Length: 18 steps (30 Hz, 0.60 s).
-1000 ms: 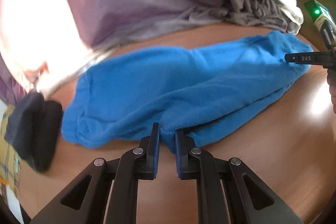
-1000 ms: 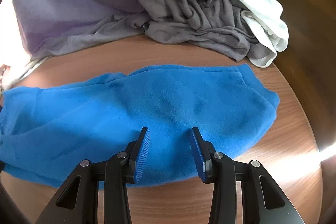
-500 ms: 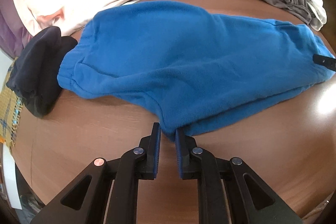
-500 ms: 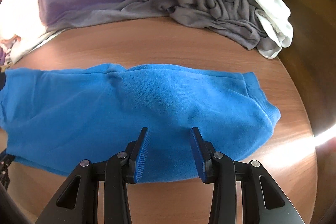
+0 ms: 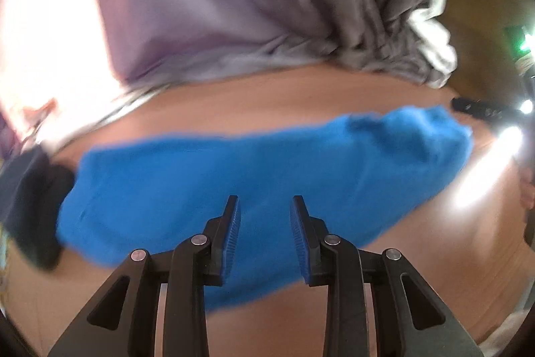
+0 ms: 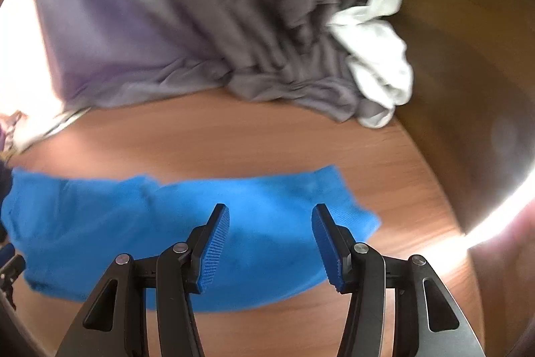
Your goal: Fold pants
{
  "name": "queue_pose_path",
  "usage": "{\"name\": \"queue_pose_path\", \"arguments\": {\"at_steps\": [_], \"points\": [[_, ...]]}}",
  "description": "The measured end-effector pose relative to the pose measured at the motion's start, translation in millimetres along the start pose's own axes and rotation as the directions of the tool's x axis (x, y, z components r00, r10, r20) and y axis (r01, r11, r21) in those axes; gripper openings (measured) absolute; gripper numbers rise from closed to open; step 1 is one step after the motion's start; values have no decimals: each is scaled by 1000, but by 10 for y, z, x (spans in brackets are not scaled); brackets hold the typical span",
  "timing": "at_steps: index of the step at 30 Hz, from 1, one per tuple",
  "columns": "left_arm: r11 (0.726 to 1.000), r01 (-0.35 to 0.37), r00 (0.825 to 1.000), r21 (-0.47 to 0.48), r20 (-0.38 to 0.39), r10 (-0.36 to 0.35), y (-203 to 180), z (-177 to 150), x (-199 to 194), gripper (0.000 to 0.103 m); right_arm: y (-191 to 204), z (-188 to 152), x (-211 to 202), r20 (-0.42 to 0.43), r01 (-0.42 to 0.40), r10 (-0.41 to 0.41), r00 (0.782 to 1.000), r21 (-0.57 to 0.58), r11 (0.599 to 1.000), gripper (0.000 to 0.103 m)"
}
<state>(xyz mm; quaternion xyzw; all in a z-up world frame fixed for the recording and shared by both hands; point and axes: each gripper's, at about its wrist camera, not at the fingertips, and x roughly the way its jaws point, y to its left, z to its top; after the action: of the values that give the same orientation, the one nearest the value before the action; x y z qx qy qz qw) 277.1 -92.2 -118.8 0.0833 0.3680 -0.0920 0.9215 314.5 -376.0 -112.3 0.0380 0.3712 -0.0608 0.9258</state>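
Observation:
The blue fleece pants (image 5: 234, 166) lie folded in a long band across the round wooden table (image 5: 267, 102). My left gripper (image 5: 264, 199) hovers over their near edge with its jaws opening, and no cloth is between the pads. In the right wrist view the pants (image 6: 133, 223) stretch from the left edge to the cuffed end at the right. My right gripper (image 6: 270, 208) stands above that end, its jaws opening wider, nothing pinched between them. Both views are blurred by motion.
A heap of grey and lilac cloth (image 6: 200, 22) with a white garment (image 6: 378, 66) fills the far side of the table. A dark navy garment (image 5: 30, 206) lies beside the pants' left end. Bare wood (image 6: 267, 129) separates the pants from the heap.
The left gripper has let go of the pants' near edge, which it pinched before, and its jaws have parted. The right jaws have widened. Both grippers have lifted away from the cloth.

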Motion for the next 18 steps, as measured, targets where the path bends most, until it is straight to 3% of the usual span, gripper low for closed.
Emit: {"name": "queue_pose_path", "arguments": {"at_steps": [3, 7, 11, 18], "points": [[992, 96, 994, 80, 48, -100, -212, 287, 157, 30, -225, 105, 80, 7, 8, -8, 1000, 26, 1000, 53], [962, 198, 976, 187, 50, -211, -437, 530, 364, 30, -445, 163, 255, -6, 16, -16, 1000, 50, 999, 53], [904, 290, 953, 315, -8, -303, -584, 721, 657, 32, -574, 184, 459, -38, 29, -26, 999, 62, 998, 53], [804, 363, 931, 470, -153, -331, -594, 929, 1102, 36, -590, 196, 643, -61, 36, -32, 998, 69, 997, 53]]}}
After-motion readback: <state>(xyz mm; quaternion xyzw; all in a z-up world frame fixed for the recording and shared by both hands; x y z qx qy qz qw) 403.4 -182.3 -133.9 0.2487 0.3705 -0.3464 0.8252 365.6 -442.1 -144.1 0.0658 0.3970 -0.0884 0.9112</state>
